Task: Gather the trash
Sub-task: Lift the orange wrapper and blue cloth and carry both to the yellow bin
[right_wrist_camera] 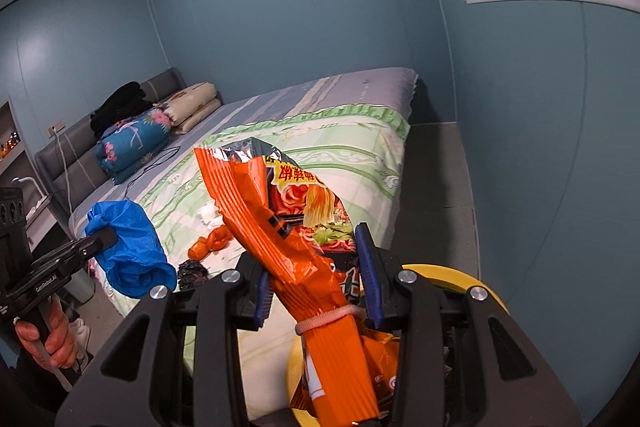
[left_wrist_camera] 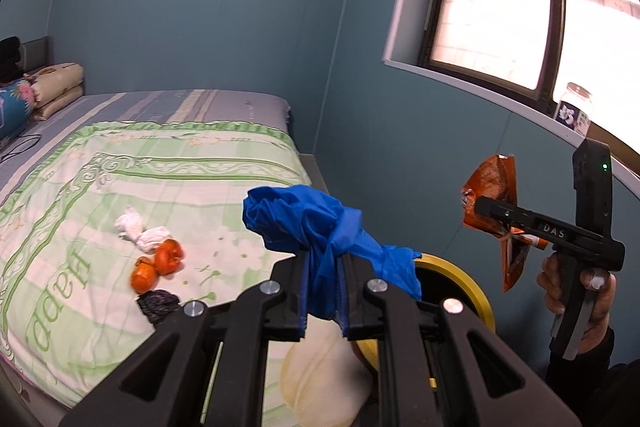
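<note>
While the left gripper (left_wrist_camera: pixel 324 291) is clamped on a crumpled blue plastic bag (left_wrist_camera: pixel 320 223), the right gripper (right_wrist_camera: pixel 318 283) is clamped on an orange noodle wrapper (right_wrist_camera: pixel 296 239) bound with a rubber band (right_wrist_camera: pixel 326 319). Both items hang above a yellow-rimmed bin (right_wrist_camera: pixel 472 283) beside the bed (left_wrist_camera: pixel 140 163). On the green quilt lie white tissue wads (left_wrist_camera: pixel 140 233), orange peel pieces (left_wrist_camera: pixel 158 265) and a dark crumpled scrap (left_wrist_camera: pixel 158 303), grouped close together.

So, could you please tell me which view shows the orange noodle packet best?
The right wrist view: the orange noodle packet fills the centre, print readable, between the right tool's fingers. The left wrist view shows it only small, at the side, partly hidden.
</note>
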`<state>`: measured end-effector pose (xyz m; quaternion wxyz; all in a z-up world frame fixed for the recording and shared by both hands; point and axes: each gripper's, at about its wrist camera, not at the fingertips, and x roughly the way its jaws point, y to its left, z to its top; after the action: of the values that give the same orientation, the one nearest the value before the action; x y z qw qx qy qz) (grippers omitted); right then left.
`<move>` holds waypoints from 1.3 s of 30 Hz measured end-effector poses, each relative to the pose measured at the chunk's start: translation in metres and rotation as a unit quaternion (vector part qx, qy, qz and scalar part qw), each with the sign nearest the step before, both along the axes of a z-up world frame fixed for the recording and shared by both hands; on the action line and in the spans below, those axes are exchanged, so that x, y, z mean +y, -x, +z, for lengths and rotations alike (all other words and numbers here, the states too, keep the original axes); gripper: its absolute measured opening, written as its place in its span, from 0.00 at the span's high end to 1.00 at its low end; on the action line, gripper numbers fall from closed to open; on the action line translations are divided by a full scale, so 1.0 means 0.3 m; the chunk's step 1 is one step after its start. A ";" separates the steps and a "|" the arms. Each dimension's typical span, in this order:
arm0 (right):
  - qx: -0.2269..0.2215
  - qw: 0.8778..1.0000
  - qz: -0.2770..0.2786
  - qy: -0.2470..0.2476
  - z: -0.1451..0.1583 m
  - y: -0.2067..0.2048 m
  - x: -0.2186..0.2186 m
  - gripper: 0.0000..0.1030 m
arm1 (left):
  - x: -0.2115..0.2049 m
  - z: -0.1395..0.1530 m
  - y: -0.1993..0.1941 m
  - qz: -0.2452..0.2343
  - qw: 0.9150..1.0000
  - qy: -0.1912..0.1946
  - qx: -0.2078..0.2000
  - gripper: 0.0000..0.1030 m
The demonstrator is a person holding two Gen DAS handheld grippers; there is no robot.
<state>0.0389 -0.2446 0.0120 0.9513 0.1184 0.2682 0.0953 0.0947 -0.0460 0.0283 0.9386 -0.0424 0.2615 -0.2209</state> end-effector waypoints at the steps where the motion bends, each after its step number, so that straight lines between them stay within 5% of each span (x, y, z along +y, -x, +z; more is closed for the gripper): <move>1: 0.003 1.000 -0.001 -0.002 -0.005 0.002 -0.009 0.66 | -0.013 -0.001 -0.001 -0.004 1.000 -0.002 0.000 0.90; 19: 0.032 0.999 -0.029 -0.014 -0.078 -0.039 -0.079 0.65 | -0.238 -0.053 -0.051 -0.066 0.997 -0.023 0.019 0.90; 39: 0.072 0.996 -0.050 -0.035 -0.167 -0.108 -0.118 0.64 | -0.419 -0.231 -0.107 -0.115 0.989 -0.045 0.078 0.90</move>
<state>0.0715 -0.2799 -0.0382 0.9284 0.1714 0.3263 0.0478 0.1269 -0.1717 -0.0409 0.8845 0.0129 0.3469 -0.3117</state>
